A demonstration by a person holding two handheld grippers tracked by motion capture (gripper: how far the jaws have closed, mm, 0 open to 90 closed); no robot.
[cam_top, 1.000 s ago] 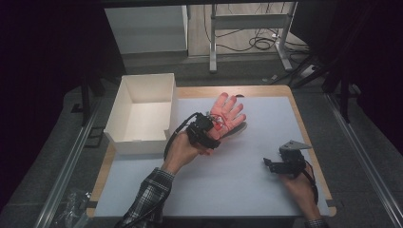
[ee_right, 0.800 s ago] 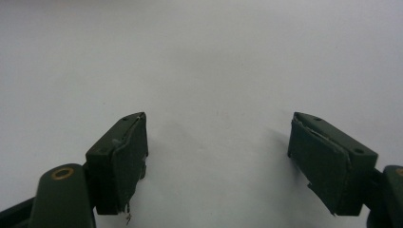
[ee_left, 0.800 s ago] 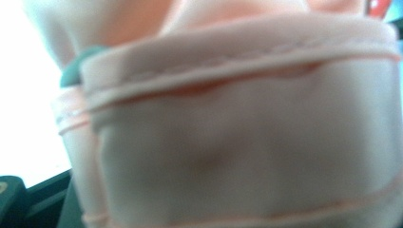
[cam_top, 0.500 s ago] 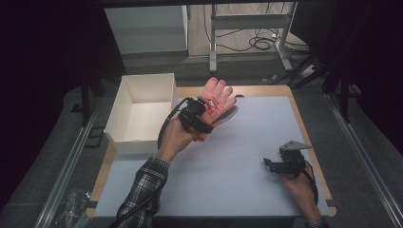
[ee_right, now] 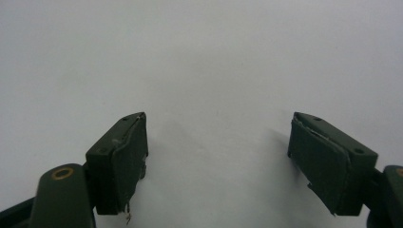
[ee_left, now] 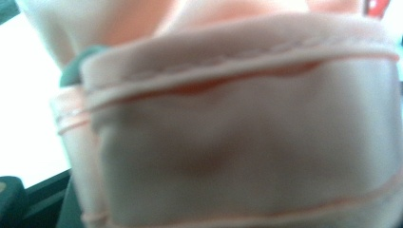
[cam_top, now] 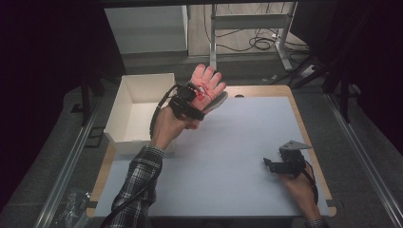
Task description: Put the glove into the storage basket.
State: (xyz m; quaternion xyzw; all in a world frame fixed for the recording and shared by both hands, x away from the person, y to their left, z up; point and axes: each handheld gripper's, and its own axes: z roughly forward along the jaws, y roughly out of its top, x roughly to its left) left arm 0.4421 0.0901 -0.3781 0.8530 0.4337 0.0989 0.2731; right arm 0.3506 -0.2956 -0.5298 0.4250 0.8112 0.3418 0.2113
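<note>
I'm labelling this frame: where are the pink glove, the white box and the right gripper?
pink glove [cam_top: 207,81], high view, on its palm.
white box [cam_top: 124,136], high view, on its near wall.
right gripper [cam_top: 269,165], high view, at its jaw tips.

A pink glove with a grey cuff is held clamped in the left gripper, fingers spread upward beyond it.
</note>
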